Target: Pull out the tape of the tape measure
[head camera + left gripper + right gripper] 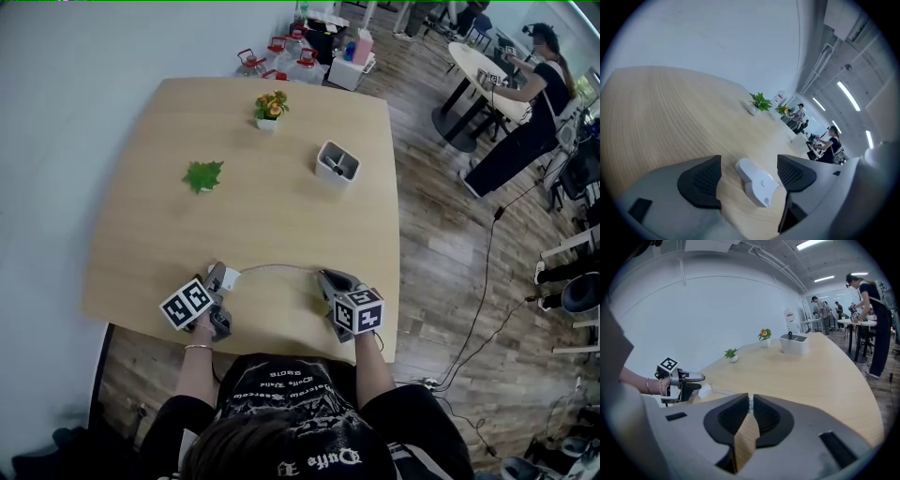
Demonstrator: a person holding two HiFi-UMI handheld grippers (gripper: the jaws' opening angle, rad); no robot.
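The white tape measure case (229,278) lies flat on the wooden table (281,216) near its front edge. My left gripper (219,284) stands open around the case (759,183); neither black pad touches it, and a gap shows on each side. A thin tape (281,267) runs out of the case in a slight arc to the right. My right gripper (326,278) is shut on the end of the tape (749,402), whose edge shows between the closed pads. The right gripper view also shows the left gripper (677,380) beside the case (704,391).
A small green plant (203,175), a potted orange flower (270,108) and a white square holder (337,163) stand farther back on the table. Red-capped jugs (281,54) sit on the floor behind it. A person (534,103) works at another table at the right.
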